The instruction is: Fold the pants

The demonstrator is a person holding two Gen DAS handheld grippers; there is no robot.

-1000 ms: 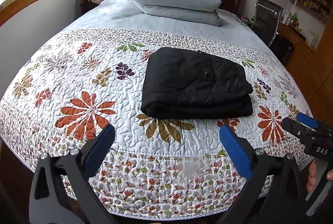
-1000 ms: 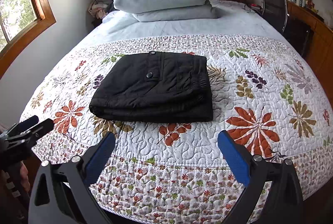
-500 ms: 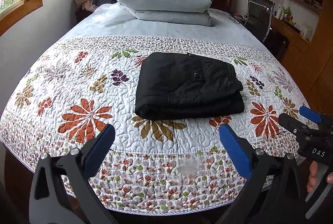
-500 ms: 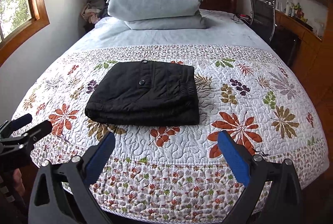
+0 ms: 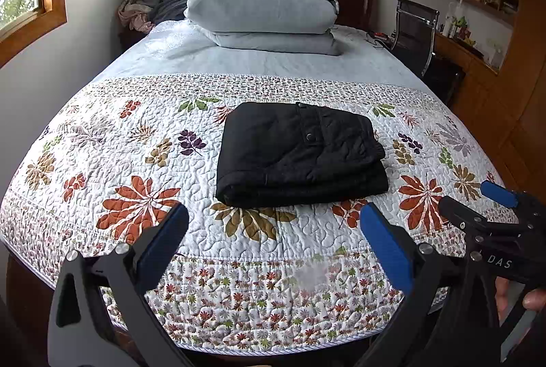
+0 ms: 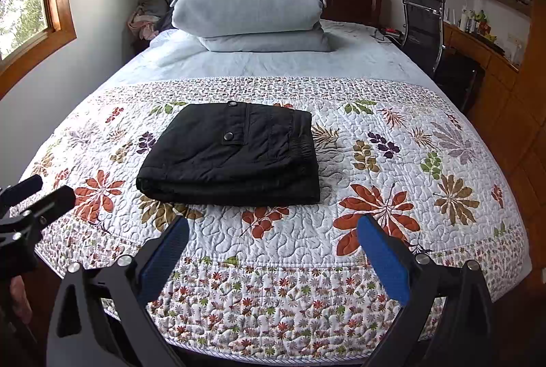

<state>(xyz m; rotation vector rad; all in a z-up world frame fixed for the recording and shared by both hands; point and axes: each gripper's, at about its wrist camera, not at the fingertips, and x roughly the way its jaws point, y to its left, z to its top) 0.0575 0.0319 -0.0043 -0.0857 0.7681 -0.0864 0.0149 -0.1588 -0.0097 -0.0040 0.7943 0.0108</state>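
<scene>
Black pants lie folded into a compact rectangle on the floral quilt, with a snap button showing on top. My left gripper hangs open in front of the bed's foot edge, well short of the pants, nothing between its blue pads. My right gripper is also open and empty, back from the bed. In the left wrist view the right gripper shows at the right edge; in the right wrist view the left gripper shows at the left edge.
Folded grey bedding and a pillow are stacked by the dark headboard. A black chair and a wooden desk stand to the right of the bed. Windows line the left wall.
Both grippers have pulled back from the bed and risen, so the pants and quilt look smaller and farther. The pants have not moved. Both grippers stay open.
</scene>
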